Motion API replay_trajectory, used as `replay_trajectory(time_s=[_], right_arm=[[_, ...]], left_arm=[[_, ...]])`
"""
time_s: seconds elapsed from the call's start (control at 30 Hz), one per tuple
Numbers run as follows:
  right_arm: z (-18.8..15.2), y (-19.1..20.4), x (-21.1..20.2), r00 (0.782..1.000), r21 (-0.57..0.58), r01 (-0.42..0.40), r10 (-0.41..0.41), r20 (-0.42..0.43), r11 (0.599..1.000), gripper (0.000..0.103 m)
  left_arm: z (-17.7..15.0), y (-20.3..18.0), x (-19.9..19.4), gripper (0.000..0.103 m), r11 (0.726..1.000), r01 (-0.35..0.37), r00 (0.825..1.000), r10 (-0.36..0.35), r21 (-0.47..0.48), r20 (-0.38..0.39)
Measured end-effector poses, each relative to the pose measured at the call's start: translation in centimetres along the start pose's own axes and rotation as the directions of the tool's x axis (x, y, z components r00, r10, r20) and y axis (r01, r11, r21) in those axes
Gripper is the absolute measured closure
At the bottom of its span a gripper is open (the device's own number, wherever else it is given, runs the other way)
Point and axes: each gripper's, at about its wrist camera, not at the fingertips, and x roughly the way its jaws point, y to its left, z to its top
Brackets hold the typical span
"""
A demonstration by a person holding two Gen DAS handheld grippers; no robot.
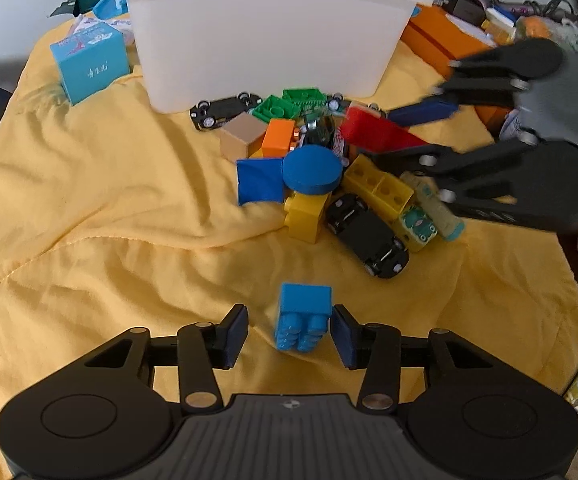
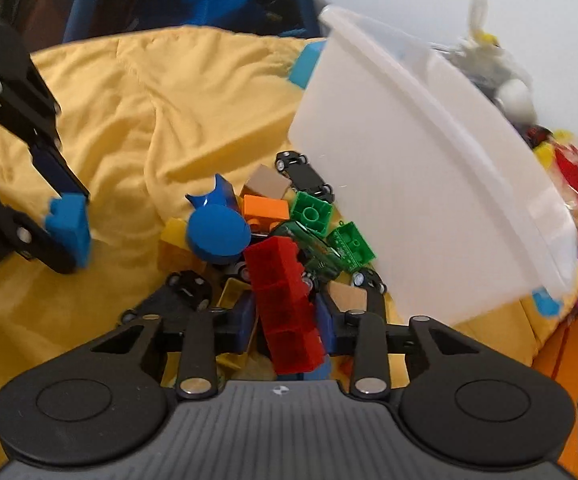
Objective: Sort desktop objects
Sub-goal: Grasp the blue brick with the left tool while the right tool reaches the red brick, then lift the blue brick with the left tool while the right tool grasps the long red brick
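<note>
A pile of toys lies on a yellow cloth (image 1: 89,208) in front of a white plastic bin (image 1: 265,36): a blue disc (image 1: 313,168), yellow bricks (image 1: 377,188), green bricks (image 1: 281,108), an orange brick (image 1: 279,136), black toy cars (image 1: 365,232). My left gripper (image 1: 289,330) is open around a light-blue brick (image 1: 305,316); its right pad touches the brick, the left pad stands apart. My right gripper (image 2: 285,320) is shut on a long red brick (image 2: 285,304) over the pile. The red brick also shows in the left wrist view (image 1: 377,130).
A light-blue carton (image 1: 89,66) stands left of the bin. An orange box (image 1: 441,40) and mixed clutter lie at the back right. In the right wrist view the bin (image 2: 429,184) rises to the right of the pile, with bagged bricks (image 2: 577,176) beyond it.
</note>
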Motion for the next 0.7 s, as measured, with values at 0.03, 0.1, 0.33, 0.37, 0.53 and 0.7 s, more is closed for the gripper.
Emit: replay_trajectory(time_s=[0.03,0.1,0.33,0.37,0.53,0.7], right_arm=[[-0.1,0.2,-0.7,1.000,0.008,0.026,-0.026,-0.001,1.000,0.068],[-0.3,0.8,-3.1,0.995,0.042,0.098,-0.098,0.001,0.994,0.068],[-3.8,4.3,-6.7,0.997,0.284,-0.035,0.051,-0.050,0.958,0.068],[-4.4,4.7,-6.3,0.996,0.299,-0.009,0.036,-0.083,0.954,0.068],[-5.5,5.3,-4.8,0.932,0.178,0.312,-0.265,-0.245,0.933,0.068],[-6.7,8.4,-1.7,0.863,-0.062,0.405,-0.404,-0.303,0.912,0.068]], left_arm=[[0.0,0.0,0.0,0.054,1.000,-0.001,1.000,0.001,-0.005,0.003],[0.0,-0.1,-0.2,0.054,1.000,-0.003,1.000,0.003,-0.003,0.006],[-0.7,-0.7,-1.0,0.059,0.999,-0.021,1.000,0.021,0.030,0.017],[-0.4,-0.9,-0.8,0.062,0.999,-0.025,1.000,0.024,0.045,0.020],[1.4,-2.2,1.4,0.066,0.992,-0.060,0.997,0.056,0.110,0.045],[1.9,-2.5,1.8,0.064,0.991,-0.066,0.994,0.054,0.118,0.099]])
